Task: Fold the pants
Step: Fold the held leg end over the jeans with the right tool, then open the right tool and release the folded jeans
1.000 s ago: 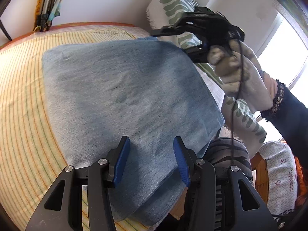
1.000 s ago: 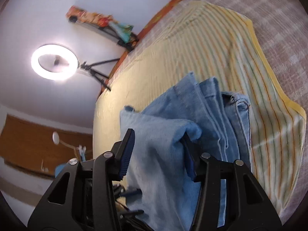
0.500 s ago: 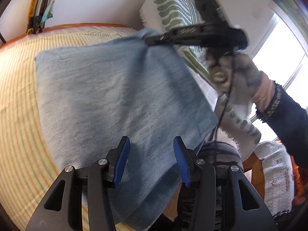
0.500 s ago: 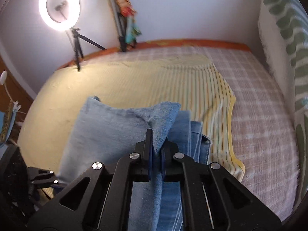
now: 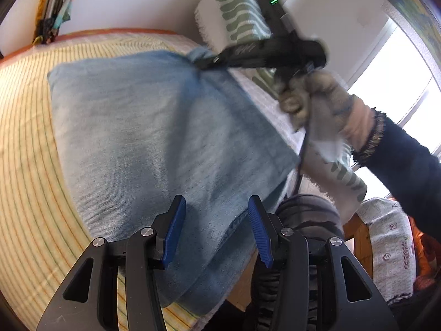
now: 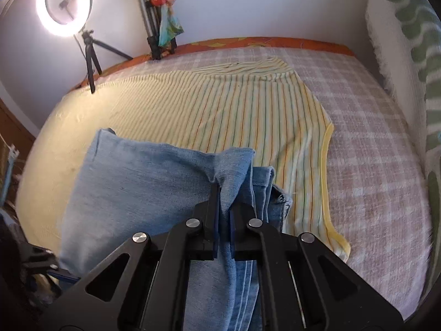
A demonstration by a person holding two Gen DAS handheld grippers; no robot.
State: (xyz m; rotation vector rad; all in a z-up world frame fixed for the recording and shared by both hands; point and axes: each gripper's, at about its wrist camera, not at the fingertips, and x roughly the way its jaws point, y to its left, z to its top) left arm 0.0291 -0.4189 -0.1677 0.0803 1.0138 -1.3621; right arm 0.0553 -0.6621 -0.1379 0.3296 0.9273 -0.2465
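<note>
The blue denim pants (image 5: 154,138) lie folded on the yellow striped sheet (image 5: 24,143) on the bed. My left gripper (image 5: 216,230) is open, its blue pads just above the near edge of the pants, holding nothing. My right gripper (image 6: 223,215) is shut on the top layer's far corner of the pants (image 6: 154,190) and lifts it slightly. In the left wrist view the right gripper (image 5: 204,62) shows pinching that corner, held by a gloved hand (image 5: 317,102).
A green-patterned pillow (image 5: 239,11) stands by the wall at the right. A ring light on a tripod (image 6: 64,2) stands at the bed's far left. A checked blanket (image 6: 372,151) covers the bed's right side. A window (image 5: 399,69) is at right.
The right gripper came down on the far corner of the pants' top layer, closed on it and now holds it pinched. The left gripper stayed open at the near edge.
</note>
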